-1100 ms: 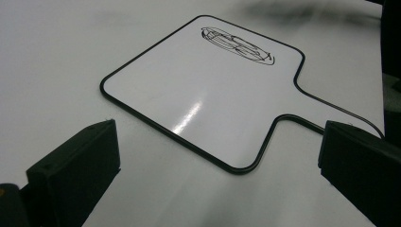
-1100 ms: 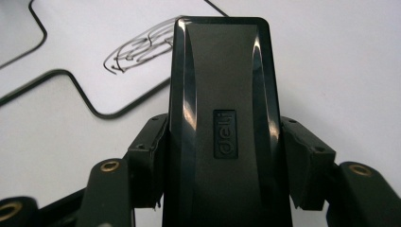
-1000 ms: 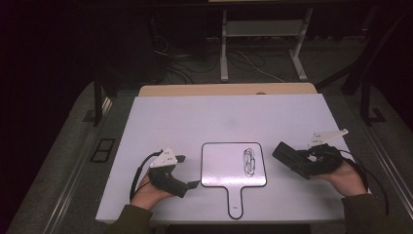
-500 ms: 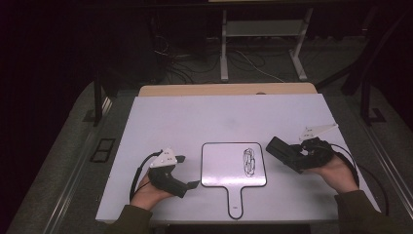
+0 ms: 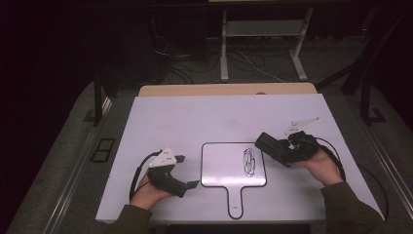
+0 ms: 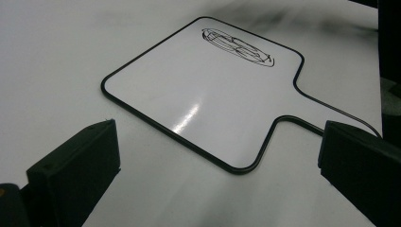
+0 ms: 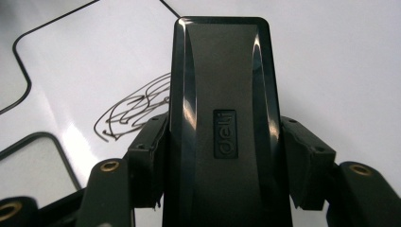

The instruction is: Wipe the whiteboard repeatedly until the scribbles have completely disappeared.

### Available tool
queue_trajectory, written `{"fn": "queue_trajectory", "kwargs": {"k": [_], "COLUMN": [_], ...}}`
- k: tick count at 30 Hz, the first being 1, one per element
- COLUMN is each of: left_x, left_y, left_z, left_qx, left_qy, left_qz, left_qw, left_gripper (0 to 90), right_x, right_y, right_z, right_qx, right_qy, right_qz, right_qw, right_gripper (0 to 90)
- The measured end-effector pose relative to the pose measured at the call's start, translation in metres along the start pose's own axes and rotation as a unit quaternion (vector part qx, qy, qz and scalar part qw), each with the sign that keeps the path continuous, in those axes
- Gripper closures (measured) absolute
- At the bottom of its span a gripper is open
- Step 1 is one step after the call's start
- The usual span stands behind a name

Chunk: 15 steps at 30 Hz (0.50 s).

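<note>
Left gripper (image 5: pixel 187 171), held low at the near-left of the white table (image 5: pixel 195 117), rests with its jaws spread wide and nothing between them; in the left gripper view the two black jaws frame the near corner and handle of the paddle-shaped whiteboard (image 6: pixel 203 94). This whiteboard (image 5: pixel 234 165) lies flat at the table's near centre, handle toward the person, and carries a black scribble (image 5: pixel 249 162) along its right side. Right gripper (image 5: pixel 272 146), coming in over the board's right edge, is clamped on a dark block eraser (image 5: pixel 271 145); in the right gripper view the eraser (image 7: pixel 222 113) sits between the jaws, branded face up, with the scribble (image 7: pixel 135 111) just beside its left edge.

Progress, as judged: the eraser is picked up and brought to the board, but the scribble looks whole, so the wiping itself is not yet done.

Unclear points: whether the eraser's underside touches the board cannot be told, since its body hides the contact. The far end of the scribble lies behind the eraser in the right gripper view. The room beyond the table is too dark to read.
</note>
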<state>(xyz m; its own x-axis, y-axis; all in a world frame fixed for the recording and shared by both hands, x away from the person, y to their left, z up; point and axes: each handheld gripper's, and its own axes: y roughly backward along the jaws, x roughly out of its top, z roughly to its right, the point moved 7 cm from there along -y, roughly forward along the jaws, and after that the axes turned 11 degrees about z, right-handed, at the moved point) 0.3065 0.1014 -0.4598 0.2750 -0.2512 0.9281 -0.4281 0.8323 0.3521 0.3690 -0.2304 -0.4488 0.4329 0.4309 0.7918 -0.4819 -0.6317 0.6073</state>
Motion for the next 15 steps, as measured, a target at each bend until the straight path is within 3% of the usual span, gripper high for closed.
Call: {"fn": "queue_trajectory", "kwargs": {"k": [15], "left_x": [0.000], "left_y": [0.000], "left_z": [0.000], "left_qx": [-0.002], "left_qy": [0.003], "left_qz": [0.005], "left_qw": [1.0000], "left_gripper": [0.0], "right_x": [0.017], "right_y": [-0.032], "right_z": [0.000], "right_qx": [0.003], "right_qy": [0.008], "right_qz": [-0.009], "right_qw": [0.9999], "right_gripper": [38.8]}}
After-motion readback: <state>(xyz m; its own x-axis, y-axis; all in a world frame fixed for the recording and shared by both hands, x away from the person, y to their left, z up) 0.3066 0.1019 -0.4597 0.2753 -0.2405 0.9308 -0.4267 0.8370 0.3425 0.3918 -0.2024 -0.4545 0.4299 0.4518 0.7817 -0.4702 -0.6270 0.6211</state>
